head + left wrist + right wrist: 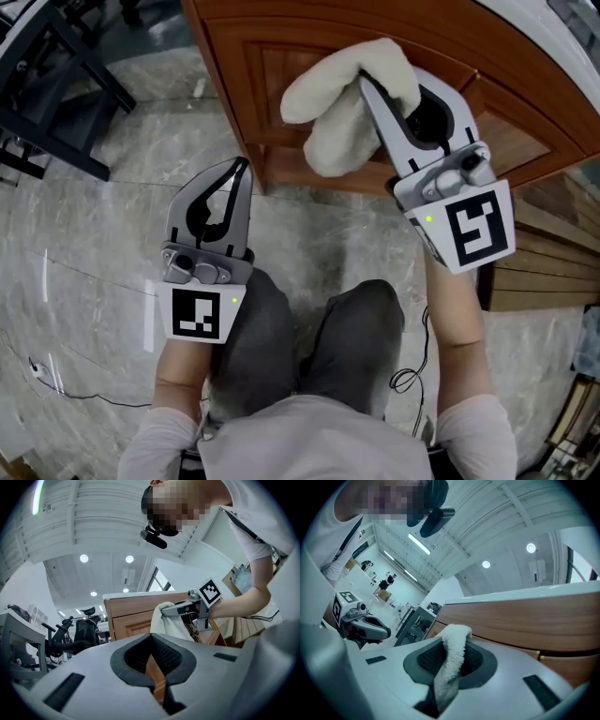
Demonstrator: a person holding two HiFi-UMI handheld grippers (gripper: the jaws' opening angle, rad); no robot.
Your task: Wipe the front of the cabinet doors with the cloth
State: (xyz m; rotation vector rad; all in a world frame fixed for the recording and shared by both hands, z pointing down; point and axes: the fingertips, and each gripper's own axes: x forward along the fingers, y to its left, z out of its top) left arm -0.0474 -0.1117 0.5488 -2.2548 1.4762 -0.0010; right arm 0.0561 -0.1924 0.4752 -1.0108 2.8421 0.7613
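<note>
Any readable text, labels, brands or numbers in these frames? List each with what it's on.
No readable text in any view.
The left cube on the left gripper: black-and-white marker pattern, no letters.
The right cube on the right gripper: marker pattern only.
The cloth and cabinet: no print visible.

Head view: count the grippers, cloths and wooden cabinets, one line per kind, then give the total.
Grippers: 2, the left gripper and the right gripper
Cloths: 1, the cream cloth clamped in the right gripper
Cabinets: 1, the wooden cabinet
Total: 4
</note>
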